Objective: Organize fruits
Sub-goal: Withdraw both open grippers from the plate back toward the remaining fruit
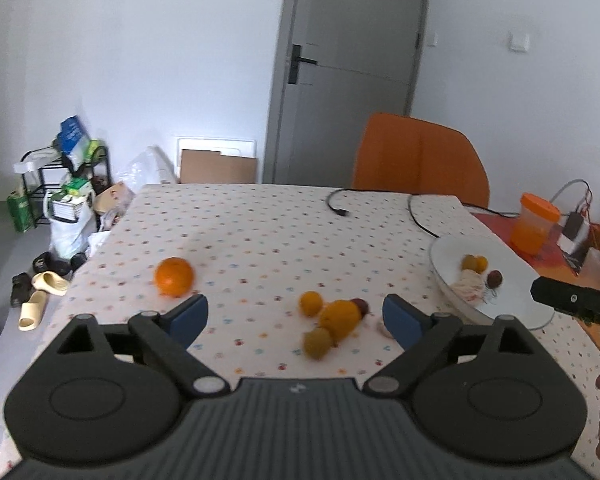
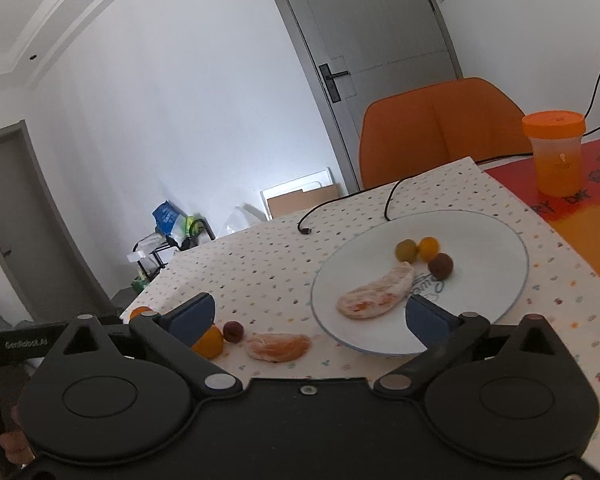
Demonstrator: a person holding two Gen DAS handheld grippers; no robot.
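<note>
- Both grippers hover above a table covered by a dotted cloth (image 1: 260,232). The left gripper (image 1: 296,316) has its fingers spread wide apart and grips nothing. The right gripper (image 2: 311,316) is likewise spread wide and empty.
- Ahead of the left gripper, between its fingertips and slightly to the right, lies a tight cluster of loose fruit: a small orange fruit (image 1: 310,303), a larger orange fruit (image 1: 340,319), a green fruit (image 1: 318,343) and a dark plum (image 1: 360,305).
- A big orange (image 1: 174,276) sits alone just beyond the left fingertip.
- The white plate (image 2: 480,232) lies ahead and to the right of the right gripper, its near rim by the right fingertip. It holds a peeled segment (image 2: 376,292), a green fruit (image 2: 405,249), a small orange fruit (image 2: 428,248) and a dark plum (image 2: 441,265).
- A second peeled segment (image 2: 278,347) rests on the cloth just ahead of the right gripper, left of the plate.
- Risk, as I judge it: the clustered fruits touch, so closing on one may nudge the round neighbours and send them rolling toward the table edge.
- Risk: the peeled segments look soft and could be crushed by a firm squeeze.
- Risk: a low fingertip could catch the plate rim and tip it.
- Hard to see: the left view is blurred, so fruit kinds are uncertain. A pale piece (image 1: 382,326) is half hidden behind the left gripper's right finger.
</note>
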